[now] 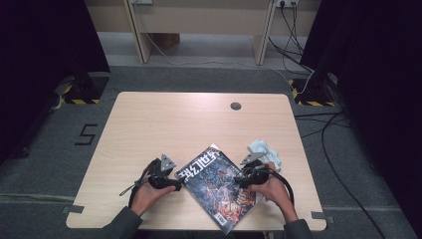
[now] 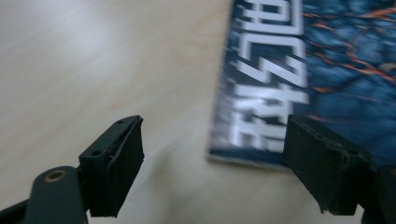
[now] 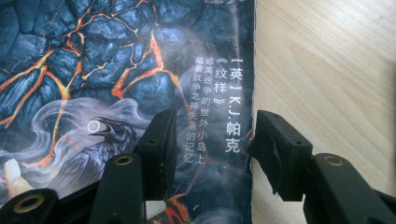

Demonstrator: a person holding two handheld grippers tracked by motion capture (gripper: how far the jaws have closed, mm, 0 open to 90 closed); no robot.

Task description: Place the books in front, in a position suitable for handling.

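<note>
A magazine (image 1: 217,186) with a dark blue, orange-veined cover lies flat and askew near the wooden table's (image 1: 164,124) front edge. My left gripper (image 1: 176,185) is at its left corner, jaws open. In the left gripper view (image 2: 217,128) one jaw hangs over bare wood and the other over the magazine (image 2: 327,70) title, with nothing pinched. My right gripper (image 1: 242,180) is at the magazine's right side. In the right gripper view (image 3: 215,119) its jaws stand apart, one above the cover (image 3: 93,70) and one at the page edge, not pressing on it.
A crumpled white cloth (image 1: 266,151) lies just behind the right gripper, close to the table's right edge. A round grey grommet (image 1: 236,105) sits at the table's far side. Cables (image 1: 318,124) run over the floor to the right.
</note>
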